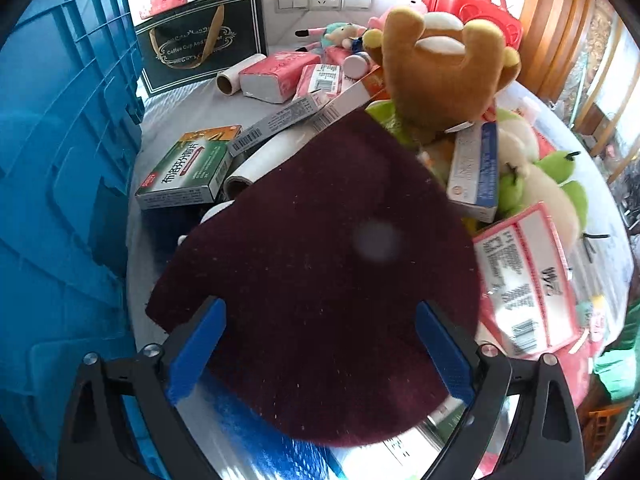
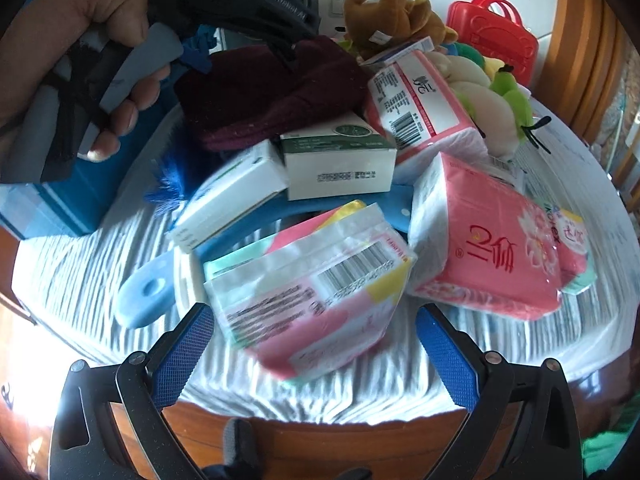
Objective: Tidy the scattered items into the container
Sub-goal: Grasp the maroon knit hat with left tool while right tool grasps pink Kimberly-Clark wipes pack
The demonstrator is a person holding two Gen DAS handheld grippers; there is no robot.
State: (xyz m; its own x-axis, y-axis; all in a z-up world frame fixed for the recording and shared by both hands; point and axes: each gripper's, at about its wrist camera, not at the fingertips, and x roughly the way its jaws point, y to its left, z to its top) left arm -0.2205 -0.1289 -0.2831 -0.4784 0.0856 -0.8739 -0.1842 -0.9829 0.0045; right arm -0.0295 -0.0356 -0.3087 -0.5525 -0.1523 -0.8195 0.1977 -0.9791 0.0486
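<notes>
Left hand-held gripper (image 1: 320, 352) spread wide over a maroon knit cap (image 1: 320, 260), fabric between the pads, apparently untouched. Right hand-held gripper (image 2: 316, 356) likewise spread, a blurred pink tissue pack (image 2: 316, 296) just ahead at twelve o'clock. Blue container (image 1: 60, 160) at nine o'clock on the cloth-covered counter (image 2: 80, 272).

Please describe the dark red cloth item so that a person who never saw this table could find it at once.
Start at the big blue crate on the left of the table. Just right of it, among the boxes, lies the dark maroon knit cloth, under the open left gripper. It is the only dark, soft, plain piece; its neighbours are printed boxes, pink tissue packs and plush toys.
</notes>
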